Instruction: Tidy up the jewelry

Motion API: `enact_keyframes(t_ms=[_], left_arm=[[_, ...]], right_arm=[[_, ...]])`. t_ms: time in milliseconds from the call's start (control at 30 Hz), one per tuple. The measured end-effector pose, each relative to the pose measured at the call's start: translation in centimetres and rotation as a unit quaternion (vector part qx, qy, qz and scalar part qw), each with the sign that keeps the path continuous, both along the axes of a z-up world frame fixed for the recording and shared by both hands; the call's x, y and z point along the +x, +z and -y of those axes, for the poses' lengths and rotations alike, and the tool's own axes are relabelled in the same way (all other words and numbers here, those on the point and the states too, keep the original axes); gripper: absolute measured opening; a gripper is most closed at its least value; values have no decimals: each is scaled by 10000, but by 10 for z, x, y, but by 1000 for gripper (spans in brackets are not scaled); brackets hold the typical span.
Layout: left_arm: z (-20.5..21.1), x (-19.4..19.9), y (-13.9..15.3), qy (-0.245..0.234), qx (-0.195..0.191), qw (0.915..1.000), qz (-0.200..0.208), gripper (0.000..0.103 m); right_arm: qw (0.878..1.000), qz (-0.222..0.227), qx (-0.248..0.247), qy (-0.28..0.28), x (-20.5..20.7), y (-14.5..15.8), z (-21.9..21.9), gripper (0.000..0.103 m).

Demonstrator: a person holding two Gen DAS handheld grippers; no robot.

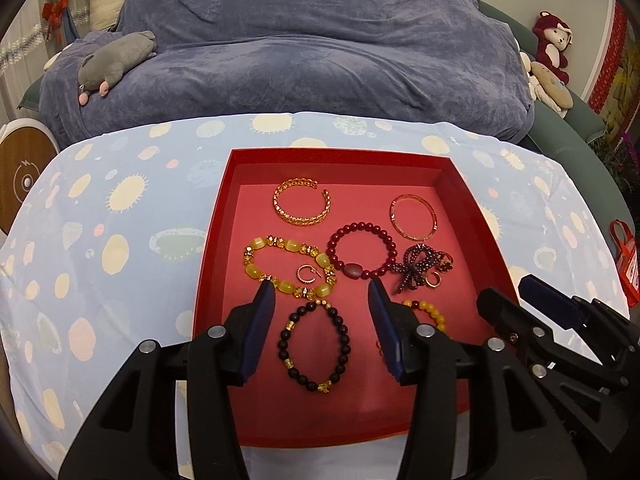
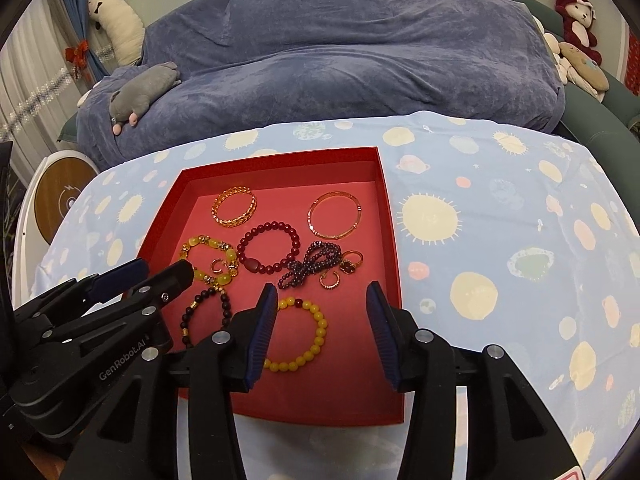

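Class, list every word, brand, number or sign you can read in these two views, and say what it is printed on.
"GenRobot.AI": on the black body of the left gripper, seen from the right wrist view.
Red bag at the table's right edge: print too blurred to read.
Nothing else legible.

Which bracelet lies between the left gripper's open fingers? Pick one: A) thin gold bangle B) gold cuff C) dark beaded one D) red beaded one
C: in the left wrist view the dark beaded bracelet lies in the red tray between the left gripper's spread fingers.

Red tray (image 1: 224, 216), blue spotted cloth (image 1: 120, 240)
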State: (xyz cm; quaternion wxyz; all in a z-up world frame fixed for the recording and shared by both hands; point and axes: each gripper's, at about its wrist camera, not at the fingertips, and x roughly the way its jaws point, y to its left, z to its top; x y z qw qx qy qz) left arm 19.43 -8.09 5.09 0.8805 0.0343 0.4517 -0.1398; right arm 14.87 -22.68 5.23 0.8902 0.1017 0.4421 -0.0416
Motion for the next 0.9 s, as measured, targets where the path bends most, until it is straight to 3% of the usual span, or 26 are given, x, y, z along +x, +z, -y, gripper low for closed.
enact_keyframes(t_ms=[567, 700, 900], left_arm=[[-18, -70, 11, 61, -40, 9998, -169, 46], [-25, -82, 12, 172, 26, 9997, -145, 59], [-32, -95, 11, 217, 177, 9996, -101, 66]], right_arm=[[9999, -60, 64, -67, -73, 17, -23, 45], [9999, -106, 0, -125, -87, 16, -26, 52], [9997, -138, -77, -211, -101, 15, -28, 62]])
